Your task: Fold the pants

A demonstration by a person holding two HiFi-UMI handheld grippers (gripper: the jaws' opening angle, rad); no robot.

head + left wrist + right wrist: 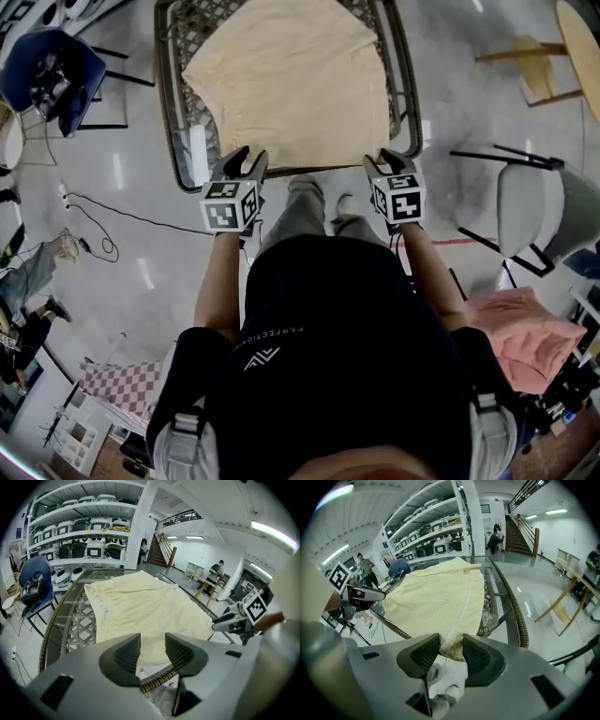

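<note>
- Left gripper hung at the near rim of the table, jaws well apart and gripping nothing, with the near hem of the pants just beyond them.
- Right gripper was at the table's near right corner, jaws apart, the hem corner between its pads but not squeezed.
- Off the table's left stood a blue chair, off its right a grey chair.
- Only the gripper views showed shelves and a staircase past the table's far end.
- Pale yellow and textured, the pants lay spread flat over most of the table.
</note>
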